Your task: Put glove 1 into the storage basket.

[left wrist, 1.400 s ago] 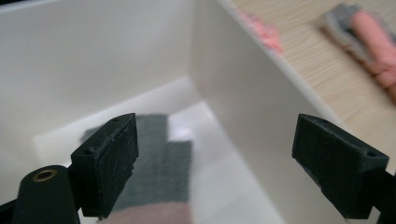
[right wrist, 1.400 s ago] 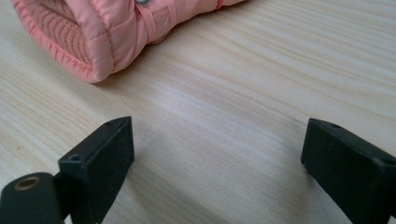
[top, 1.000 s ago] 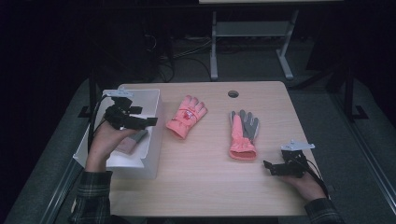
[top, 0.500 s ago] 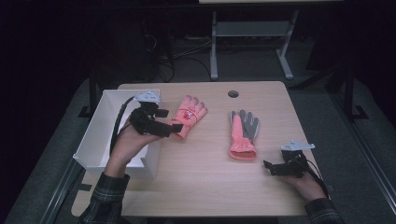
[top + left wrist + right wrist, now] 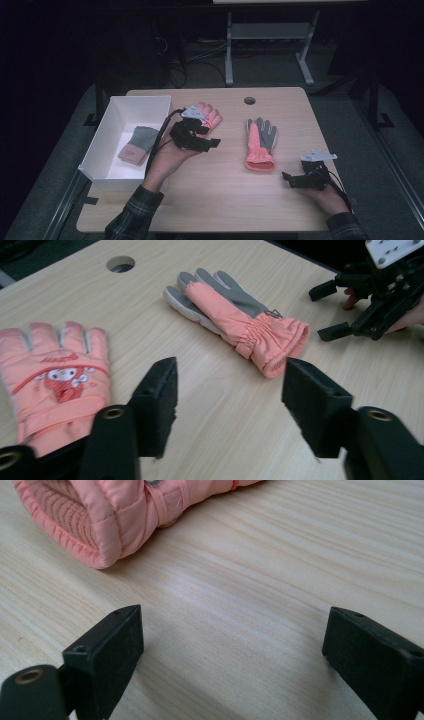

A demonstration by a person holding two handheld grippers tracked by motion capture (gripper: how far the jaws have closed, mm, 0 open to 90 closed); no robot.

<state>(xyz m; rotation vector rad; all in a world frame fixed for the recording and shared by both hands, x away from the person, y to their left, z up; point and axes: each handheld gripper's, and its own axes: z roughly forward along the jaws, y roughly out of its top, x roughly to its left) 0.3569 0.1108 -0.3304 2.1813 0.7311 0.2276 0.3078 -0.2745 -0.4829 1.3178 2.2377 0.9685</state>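
Left tongs (image 5: pixel 207 141): apart, just narrowing, empty, above the cartoon-printed pink padded glove (image 5: pixel 206 114).
Right tongs (image 5: pixel 288 178): apart, empty.
Risk: pinching only one fabric layer could let that glove slip.

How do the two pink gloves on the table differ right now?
The left glove lies flat, back up, showing a cartoon patch; the right glove lies grey palm up, partly on its side. The left gripper hovers at the left glove; the right glove lies untouched. Both are pink padded winter gloves, fingers pointing away.
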